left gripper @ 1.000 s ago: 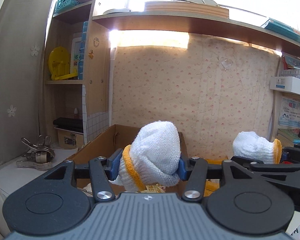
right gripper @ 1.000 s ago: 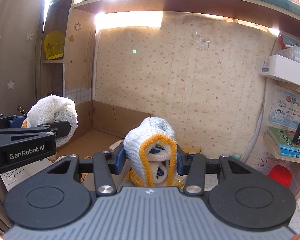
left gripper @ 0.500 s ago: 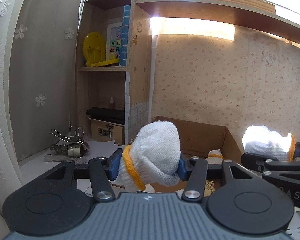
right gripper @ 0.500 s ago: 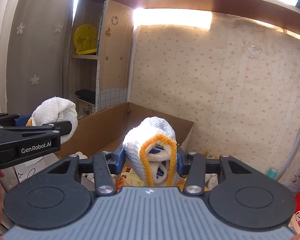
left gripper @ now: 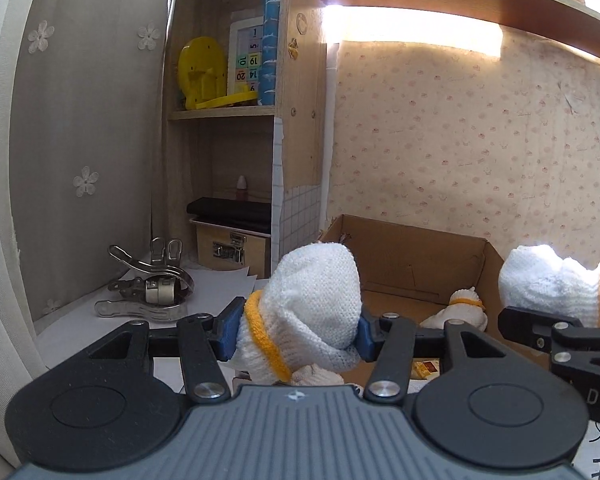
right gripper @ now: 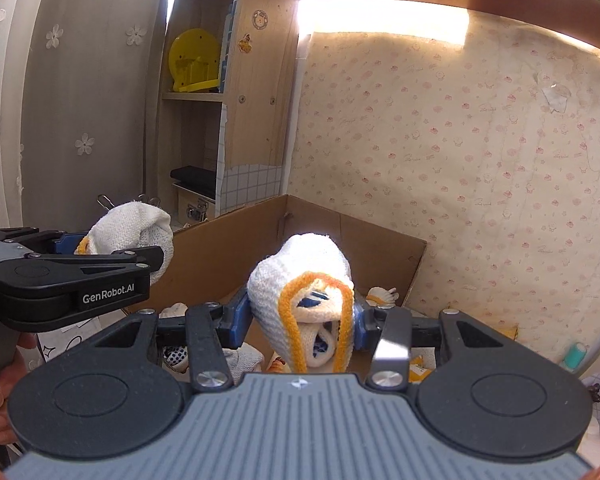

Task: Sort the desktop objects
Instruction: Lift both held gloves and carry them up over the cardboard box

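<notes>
My left gripper [left gripper: 298, 334] is shut on a rolled white knit glove with a yellow cuff [left gripper: 308, 304], held above the near left edge of an open cardboard box [left gripper: 416, 256]. My right gripper [right gripper: 300, 320] is shut on a second white glove with an orange-yellow cuff [right gripper: 300, 276], held over the same cardboard box [right gripper: 228, 244]. In the left wrist view the right gripper's glove [left gripper: 548, 284] shows at the right edge. In the right wrist view the left gripper [right gripper: 112, 258] with its glove [right gripper: 128, 224] shows at the left. More rolled gloves [left gripper: 460, 308] lie inside the box.
A wooden shelf unit [left gripper: 296, 120] stands left of the box, with a yellow plastic piece [left gripper: 204, 72] on it and a small latched case [left gripper: 232, 248] below. Metal clips [left gripper: 152, 284] lie on white paper at the left. Papered wall [right gripper: 460, 160] rises behind. A hand [right gripper: 0, 392] grips the left gripper's handle.
Both grippers have swung and shifted left with their gloves still clamped. The shelf unit and metal clips have come further into view, and the box now sits lower right in the left view.
</notes>
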Demonstrator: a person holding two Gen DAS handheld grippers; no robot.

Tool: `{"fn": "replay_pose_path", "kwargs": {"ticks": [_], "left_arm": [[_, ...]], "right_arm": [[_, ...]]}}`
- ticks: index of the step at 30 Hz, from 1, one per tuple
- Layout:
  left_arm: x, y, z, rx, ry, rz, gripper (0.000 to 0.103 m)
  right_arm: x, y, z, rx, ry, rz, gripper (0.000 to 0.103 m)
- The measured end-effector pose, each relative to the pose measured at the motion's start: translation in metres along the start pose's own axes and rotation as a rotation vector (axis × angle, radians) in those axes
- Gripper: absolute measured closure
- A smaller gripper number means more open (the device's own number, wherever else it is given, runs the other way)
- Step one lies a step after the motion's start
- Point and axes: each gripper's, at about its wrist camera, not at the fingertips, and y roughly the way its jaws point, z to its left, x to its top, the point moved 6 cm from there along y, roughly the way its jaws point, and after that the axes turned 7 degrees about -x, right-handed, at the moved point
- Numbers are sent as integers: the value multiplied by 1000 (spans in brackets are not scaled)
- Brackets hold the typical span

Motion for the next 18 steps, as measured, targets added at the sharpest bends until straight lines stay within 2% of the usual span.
{"fn": "replay_pose_path", "kwargs": {"ticks": [18], "left_arm": [[4, 9, -6, -12, 29, -9, 47]], "right_arm": [[0, 16, 0, 10, 2, 9, 56]]}}
